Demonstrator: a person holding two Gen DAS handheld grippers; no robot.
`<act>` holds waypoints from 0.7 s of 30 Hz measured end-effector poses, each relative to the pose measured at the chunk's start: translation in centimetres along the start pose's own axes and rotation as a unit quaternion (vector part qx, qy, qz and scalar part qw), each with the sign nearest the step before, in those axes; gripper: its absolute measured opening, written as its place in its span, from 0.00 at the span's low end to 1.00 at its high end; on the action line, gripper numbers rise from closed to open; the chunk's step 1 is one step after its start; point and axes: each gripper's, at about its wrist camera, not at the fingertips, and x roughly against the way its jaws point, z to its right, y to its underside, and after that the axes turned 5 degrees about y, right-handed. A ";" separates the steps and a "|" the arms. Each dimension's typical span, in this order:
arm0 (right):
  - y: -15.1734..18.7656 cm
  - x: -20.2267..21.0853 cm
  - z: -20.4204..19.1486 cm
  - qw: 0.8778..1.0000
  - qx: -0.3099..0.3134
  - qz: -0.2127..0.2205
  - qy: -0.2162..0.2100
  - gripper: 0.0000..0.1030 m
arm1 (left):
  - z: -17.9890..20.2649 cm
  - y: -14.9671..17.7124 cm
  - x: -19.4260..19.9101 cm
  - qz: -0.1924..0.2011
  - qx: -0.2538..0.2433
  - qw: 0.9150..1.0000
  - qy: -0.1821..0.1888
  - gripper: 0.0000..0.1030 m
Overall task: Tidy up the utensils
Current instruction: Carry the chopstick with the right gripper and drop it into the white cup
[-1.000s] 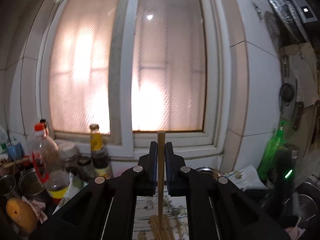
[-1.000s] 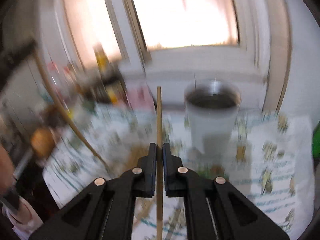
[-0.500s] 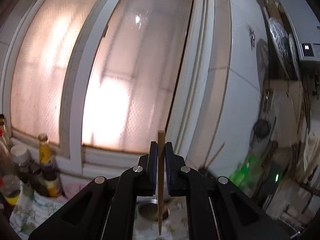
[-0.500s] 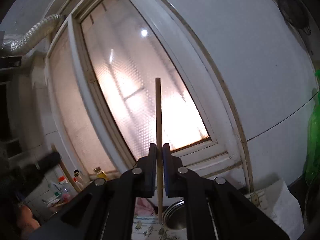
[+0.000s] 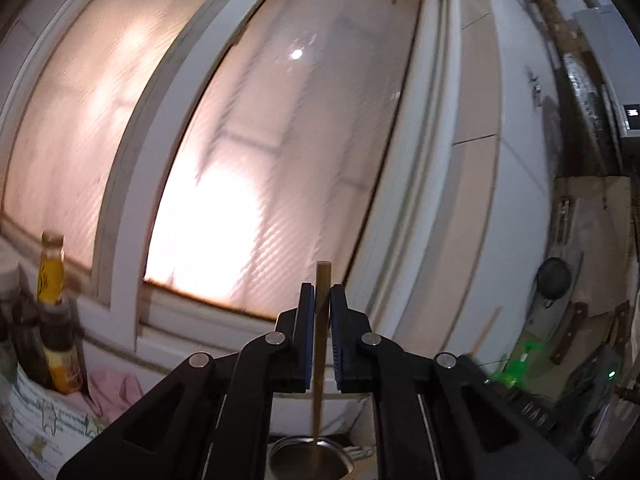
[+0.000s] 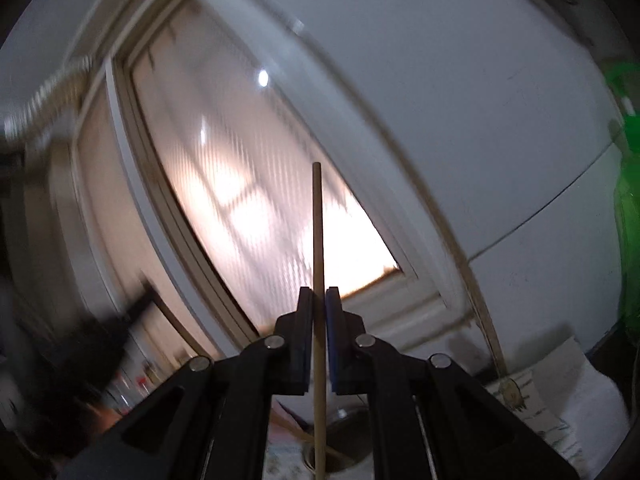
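Observation:
My left gripper (image 5: 322,294) is shut on a wooden chopstick (image 5: 318,392) held upright; its lower end reaches into the mouth of a round metal cup (image 5: 288,462) below. My right gripper (image 6: 319,298) is shut on another wooden chopstick (image 6: 317,232) that stands upright, its top far above the fingers and its lower end over the same metal cup (image 6: 348,420). A further chopstick (image 6: 486,320) leans to the right of the right gripper.
A frosted window (image 5: 248,168) and white tiled wall (image 5: 476,220) fill the background. Sauce bottles (image 5: 50,320) stand at the left on a patterned cloth (image 5: 36,424). A green bottle (image 5: 516,372) and hanging kitchen tools (image 5: 554,280) are at the right.
Both grippers have tilted up and moved toward the metal cup, carrying their chopsticks. The left chopstick's lower end now reaches into the cup; the right view swung further up toward the wall.

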 end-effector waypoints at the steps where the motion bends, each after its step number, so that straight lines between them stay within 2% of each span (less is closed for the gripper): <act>1: 0.0 0.1 0.3 1.000 -0.013 0.015 0.005 0.05 | -0.4 0.4 0.0 -0.005 0.004 1.000 0.000 0.06; 4: 0.5 -0.6 0.7 0.999 -0.010 0.029 0.039 0.05 | -1.6 1.7 -0.3 -0.023 0.014 1.000 -0.004 0.06; 6: 1.0 -1.9 0.9 0.999 -0.007 0.004 0.047 0.05 | -2.1 2.8 -0.4 -0.039 0.013 0.999 -0.005 0.06; 9: 2.2 -4.3 0.5 0.995 0.025 -0.064 0.073 0.05 | -2.4 3.8 -0.5 -0.056 0.011 0.998 -0.012 0.06; 12: 3.4 -5.9 0.3 0.991 0.028 -0.113 0.059 0.07 | -3.1 4.8 -0.6 -0.073 0.026 0.997 -0.014 0.06; 16: 4.1 -6.3 -0.4 0.988 0.042 -0.134 0.058 0.09 | -3.7 5.0 -0.6 -0.085 0.027 0.996 -0.014 0.07; 18: 4.5 -6.4 -0.4 0.987 0.045 -0.141 0.056 0.09 | -3.4 4.8 -0.7 -0.097 0.013 0.995 -0.007 0.18; 20: 4.6 -6.8 -0.4 0.986 0.043 -0.149 0.059 0.10 | -3.1 4.4 -0.5 -0.100 0.003 0.995 -0.002 0.35; 21: 4.5 -6.9 -0.3 0.985 0.044 -0.154 0.061 0.14 | -2.8 4.2 -0.1 -0.094 -0.008 0.996 -0.007 0.39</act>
